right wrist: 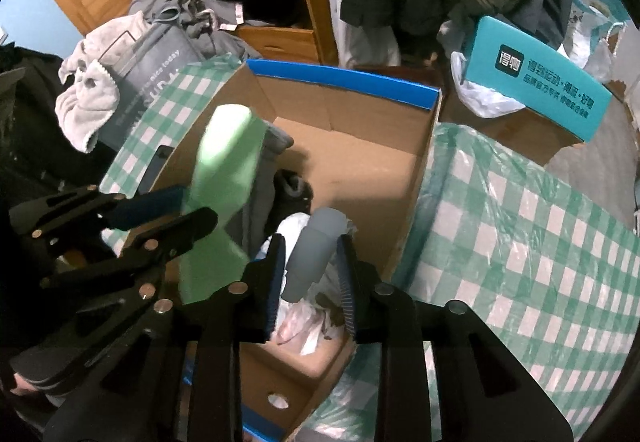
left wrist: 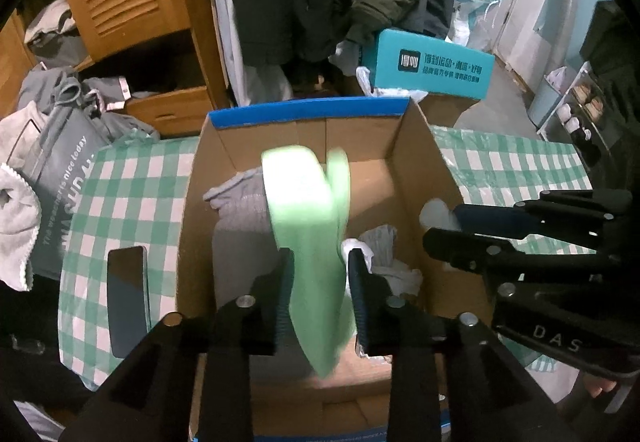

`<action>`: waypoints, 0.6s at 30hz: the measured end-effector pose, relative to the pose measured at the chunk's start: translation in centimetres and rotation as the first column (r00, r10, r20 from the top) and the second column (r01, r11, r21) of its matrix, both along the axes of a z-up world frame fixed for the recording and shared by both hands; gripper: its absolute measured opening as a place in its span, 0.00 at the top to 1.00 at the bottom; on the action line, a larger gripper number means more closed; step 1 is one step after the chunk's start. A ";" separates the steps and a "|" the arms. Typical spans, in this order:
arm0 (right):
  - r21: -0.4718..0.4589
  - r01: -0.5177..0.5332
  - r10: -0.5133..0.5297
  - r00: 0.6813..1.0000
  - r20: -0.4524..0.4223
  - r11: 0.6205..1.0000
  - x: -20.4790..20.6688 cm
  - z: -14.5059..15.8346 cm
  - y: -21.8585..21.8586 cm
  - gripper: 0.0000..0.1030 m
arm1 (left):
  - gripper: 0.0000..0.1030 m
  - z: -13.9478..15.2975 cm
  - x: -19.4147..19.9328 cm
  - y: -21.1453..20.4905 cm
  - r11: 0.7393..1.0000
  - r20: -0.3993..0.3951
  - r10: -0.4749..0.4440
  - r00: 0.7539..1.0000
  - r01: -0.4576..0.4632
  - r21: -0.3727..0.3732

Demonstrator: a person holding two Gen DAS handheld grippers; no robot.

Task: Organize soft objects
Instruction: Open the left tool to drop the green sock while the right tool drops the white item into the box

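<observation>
An open cardboard box [left wrist: 312, 109] with a blue rim stands on the checked cloth and holds grey cloth [left wrist: 240, 209] and white crumpled pieces [left wrist: 396, 274]. My left gripper [left wrist: 318, 258] hangs over the box and is open. A blurred light green foam piece [left wrist: 308, 209] stands loose between its fingers. My right gripper [right wrist: 310, 242] is over the same box [right wrist: 340, 79], also open, with a grey soft roll [right wrist: 316, 254] between its pads and a gap on each side. Each gripper shows in the other's view: the right gripper [left wrist: 444, 226] and the left gripper [right wrist: 160, 209].
A green and white checked cloth [left wrist: 132, 181] covers the surface. A dark phone [left wrist: 128, 294] lies left of the box. A teal carton [left wrist: 432, 69] sits behind it, a grey bag [left wrist: 64, 169] with a towel to the left. Wooden cabinets and hanging dark coats stand at the back.
</observation>
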State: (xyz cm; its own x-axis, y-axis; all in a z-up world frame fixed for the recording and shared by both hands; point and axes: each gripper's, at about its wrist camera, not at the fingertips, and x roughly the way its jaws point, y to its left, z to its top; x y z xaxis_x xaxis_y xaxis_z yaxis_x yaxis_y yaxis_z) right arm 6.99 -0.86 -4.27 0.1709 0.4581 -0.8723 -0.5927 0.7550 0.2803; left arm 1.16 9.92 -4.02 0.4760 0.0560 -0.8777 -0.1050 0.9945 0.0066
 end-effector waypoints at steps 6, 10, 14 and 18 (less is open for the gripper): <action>0.027 0.023 -0.023 1.000 0.015 0.999 0.2 0.9 -0.8 0.53 | 0.59 0.9 -0.2 0.3 1.000 0.022 0.013 1.000 -0.013 -0.003; 0.030 0.056 -0.058 0.997 0.043 0.998 0.2 2.0 -1.6 0.45 | 0.44 1.7 -0.4 0.2 1.000 0.036 0.016 0.999 -0.016 -0.002; 0.033 0.084 -0.086 0.992 0.091 0.996 -0.1 3.5 -2.6 0.38 | 0.37 2.9 -0.7 -0.6 1.000 0.067 0.005 0.998 -0.006 0.024; 0.041 0.102 -0.106 0.986 0.126 0.994 -0.6 4.7 -3.7 0.35 | 0.32 3.8 -0.9 -1.0 1.000 0.089 -0.017 0.996 0.018 -0.004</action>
